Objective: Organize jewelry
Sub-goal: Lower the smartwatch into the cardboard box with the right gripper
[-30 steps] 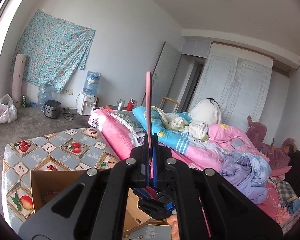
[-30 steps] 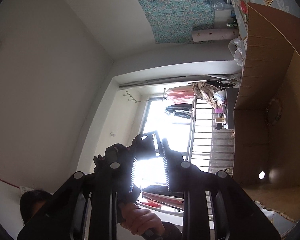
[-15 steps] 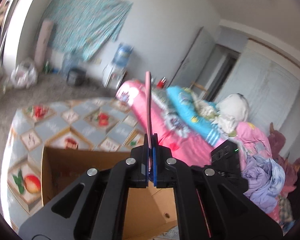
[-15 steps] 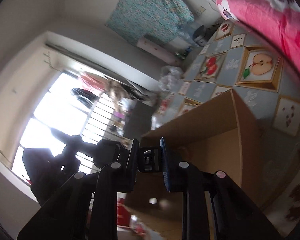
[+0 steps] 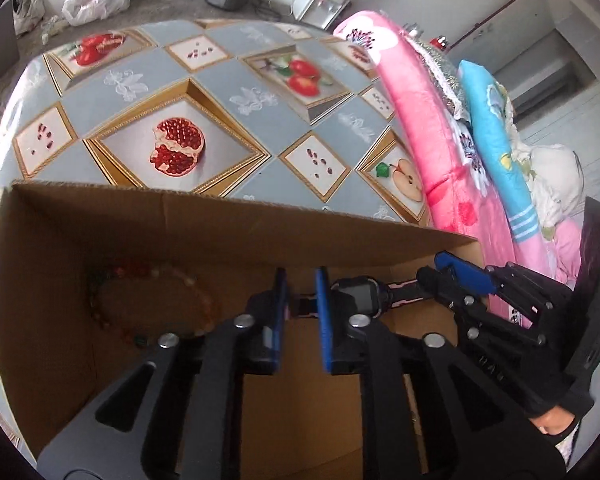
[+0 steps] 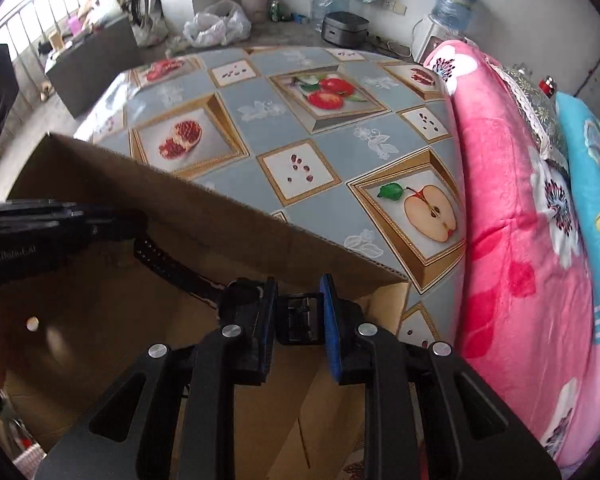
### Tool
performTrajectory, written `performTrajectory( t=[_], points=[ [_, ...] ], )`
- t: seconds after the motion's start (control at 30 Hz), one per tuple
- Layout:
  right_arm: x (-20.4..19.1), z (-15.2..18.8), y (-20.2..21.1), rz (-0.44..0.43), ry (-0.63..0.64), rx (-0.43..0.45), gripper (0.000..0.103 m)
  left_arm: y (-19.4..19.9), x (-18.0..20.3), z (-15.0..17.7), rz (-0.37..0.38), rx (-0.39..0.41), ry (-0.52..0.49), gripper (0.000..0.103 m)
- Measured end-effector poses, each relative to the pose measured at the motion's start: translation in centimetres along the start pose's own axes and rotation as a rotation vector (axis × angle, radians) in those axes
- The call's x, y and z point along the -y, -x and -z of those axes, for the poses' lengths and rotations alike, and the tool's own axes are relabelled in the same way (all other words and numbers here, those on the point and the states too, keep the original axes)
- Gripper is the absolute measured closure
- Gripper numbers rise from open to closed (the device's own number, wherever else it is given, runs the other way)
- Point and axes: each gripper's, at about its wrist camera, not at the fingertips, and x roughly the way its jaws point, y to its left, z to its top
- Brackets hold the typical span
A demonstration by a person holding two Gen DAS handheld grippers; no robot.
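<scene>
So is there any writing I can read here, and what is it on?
Nothing reads cleanly.
White lettering on the left gripper, whose jaws have just been opening with the strap of the watch between them: too blurred.
Raised letters on the right gripper: too small.
Watch screen: dark, no digits.

A pink watch (image 5: 358, 294) with a dark screen hangs level over the open cardboard box (image 5: 236, 220). A bead necklace (image 5: 152, 300) lies looped inside the box.
</scene>
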Motion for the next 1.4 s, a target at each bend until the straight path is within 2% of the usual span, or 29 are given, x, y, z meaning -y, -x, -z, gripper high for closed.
performTrajectory(
  t=[0.1, 0.27, 0.47, 0.63, 0.73, 0.8, 0.87, 0.97, 1.1, 1.27, 1.4],
  points=[
    [-0.9, 0.0, -0.5, 0.075, 0.063, -0.018, 0.081, -0.2, -0.9, -0.6, 0.001, -0.008, 0.052, 0.087],
    [-1.0, 0.2, -0.4, 0.067, 0.077, -0.021, 0.081, 1.0, -1.5, -0.6, 0.012, 0.051, 0.063, 0.086],
    [1.1, -0.4, 1.6, -0.026, -0.013, 0.011, 0.080, 5.3, -0.1, 0.6, 0.023, 0.171, -0.010, 0.079],
    [2.8, -0.6, 4.3, -0.129, -0.098, 0.056, 0.080, 9.6, 0.8, 2.2, 0.018, 0.280, -0.067, 0.077],
    [2.6, -0.4, 4.1, -0.191, -0.126, 0.020, 0.080, 12.5, 1.0, 3.9, 0.018, 0.351, -0.098, 0.073],
    [1.7, -0.3, 3.1, -0.224, -0.122, -0.035, 0.080, 14.2, 1.1, 5.4, 0.020, 0.395, -0.111, 0.070],
    [0.4, -0.5, 1.9, -0.212, -0.092, -0.079, 0.080, 16.1, 0.9, 7.1, 0.031, 0.440, -0.123, 0.065],
    [-1.6, -0.9, -0.5, -0.164, -0.058, -0.158, 0.065, 18.0, 0.6, 9.7, 0.021, 0.492, -0.139, 0.058],
    [-2.8, -1.0, -3.9, -0.068, -0.060, -0.252, 0.064, 19.8, -0.8, 12.7, 0.007, 0.519, -0.137, 0.042],
    [-3.2, -1.2, -5.6, -0.017, -0.085, -0.301, 0.062, 20.7, -3.2, 16.1, -0.015, 0.528, -0.142, 0.035],
    [-3.3, -1.3, -6.1, -0.026, -0.123, -0.315, 0.058, 20.4, -5.2, 18.8, -0.044, 0.525, -0.148, 0.034]
  ],
)
